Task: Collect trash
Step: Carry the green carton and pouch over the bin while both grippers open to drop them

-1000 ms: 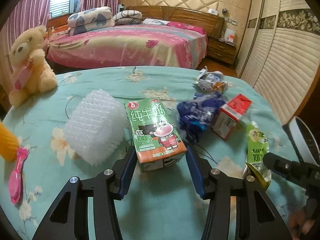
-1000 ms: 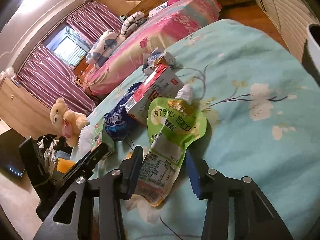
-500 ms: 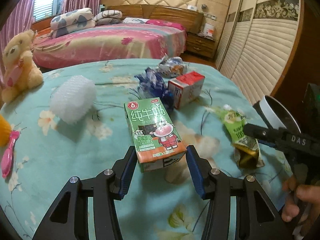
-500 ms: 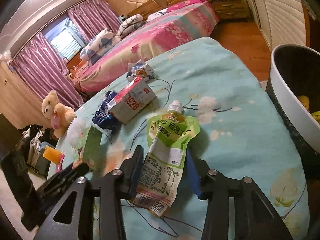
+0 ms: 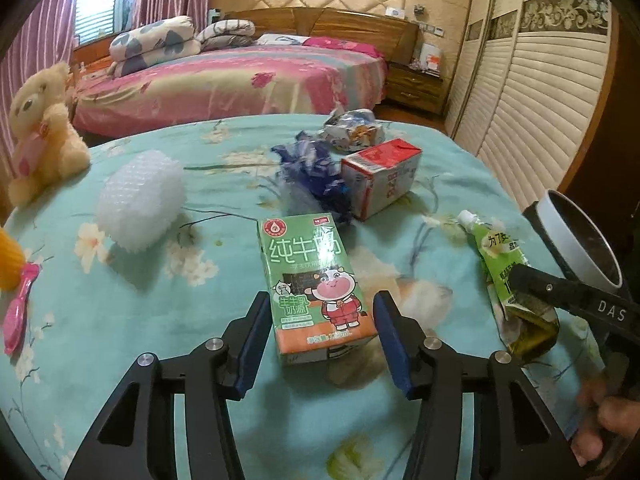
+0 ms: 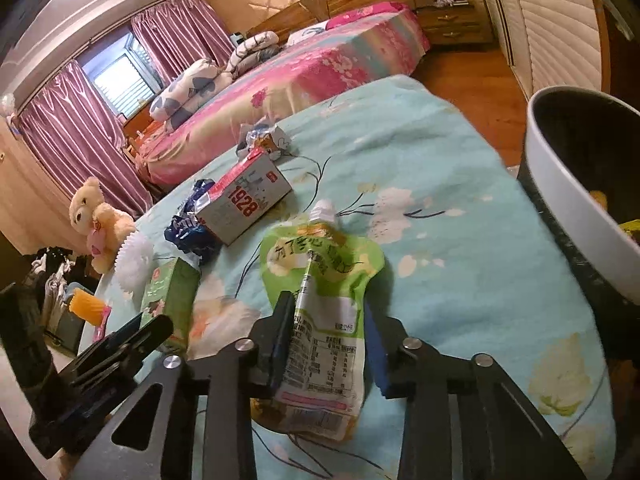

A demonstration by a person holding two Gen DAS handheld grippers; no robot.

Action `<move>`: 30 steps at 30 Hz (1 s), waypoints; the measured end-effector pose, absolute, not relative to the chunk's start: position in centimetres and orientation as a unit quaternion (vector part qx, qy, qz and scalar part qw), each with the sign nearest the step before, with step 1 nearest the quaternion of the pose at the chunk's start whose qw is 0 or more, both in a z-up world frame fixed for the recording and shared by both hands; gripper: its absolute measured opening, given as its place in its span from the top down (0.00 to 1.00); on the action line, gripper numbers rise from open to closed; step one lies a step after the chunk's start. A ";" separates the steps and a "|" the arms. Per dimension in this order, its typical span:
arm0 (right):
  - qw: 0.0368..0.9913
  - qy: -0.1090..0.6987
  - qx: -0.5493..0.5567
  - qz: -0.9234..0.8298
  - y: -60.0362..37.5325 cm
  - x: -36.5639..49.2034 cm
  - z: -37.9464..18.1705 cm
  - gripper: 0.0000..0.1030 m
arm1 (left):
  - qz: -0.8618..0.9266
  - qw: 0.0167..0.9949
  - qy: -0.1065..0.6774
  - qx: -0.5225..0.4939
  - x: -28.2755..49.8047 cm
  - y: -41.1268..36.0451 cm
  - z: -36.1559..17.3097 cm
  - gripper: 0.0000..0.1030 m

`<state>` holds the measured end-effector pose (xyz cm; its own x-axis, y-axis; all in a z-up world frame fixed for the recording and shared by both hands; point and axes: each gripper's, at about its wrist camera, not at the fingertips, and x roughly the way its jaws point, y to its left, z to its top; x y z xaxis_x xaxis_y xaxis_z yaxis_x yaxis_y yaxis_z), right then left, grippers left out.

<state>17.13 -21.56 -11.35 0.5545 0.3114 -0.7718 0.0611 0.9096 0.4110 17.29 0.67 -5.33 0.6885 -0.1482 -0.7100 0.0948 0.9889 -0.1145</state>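
My left gripper (image 5: 322,334) is shut on a green milk carton (image 5: 314,286) and holds it above the teal floral table. My right gripper (image 6: 328,338) is shut on a green spouted drink pouch (image 6: 322,308), which folds between the pads. The pouch also shows in the left wrist view (image 5: 506,276), and the carton in the right wrist view (image 6: 170,300). A white-rimmed trash bin (image 6: 576,196) stands at the table's right edge, with yellow scraps inside; it also shows in the left wrist view (image 5: 576,244).
On the table lie a red and white carton (image 5: 380,176), a crumpled blue wrapper (image 5: 312,178), a silver wrapper (image 5: 354,132), a bubble-wrap roll (image 5: 140,200), a teddy bear (image 5: 40,132) and a pink brush (image 5: 20,310). A bed stands beyond.
Both grippers have lifted and carried their items rightward toward the bin. The right gripper has closed further on the pouch, which now folds. The bin looms larger at right.
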 end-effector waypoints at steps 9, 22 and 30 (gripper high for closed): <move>0.869 0.440 0.213 0.071 -24.2 15.5 -9.6 0.72 | -0.122 0.919 0.375 -0.014 16.0 -3.3 -4.0 0.51; 0.884 0.405 0.232 0.028 -30.7 12.9 -7.0 0.72 | -0.199 0.912 0.359 -0.001 16.8 -8.6 -2.2 0.52; 0.890 0.388 0.239 -0.008 -34.5 12.0 -6.0 0.72 | -0.234 0.904 0.359 0.010 17.7 -12.0 -2.2 0.52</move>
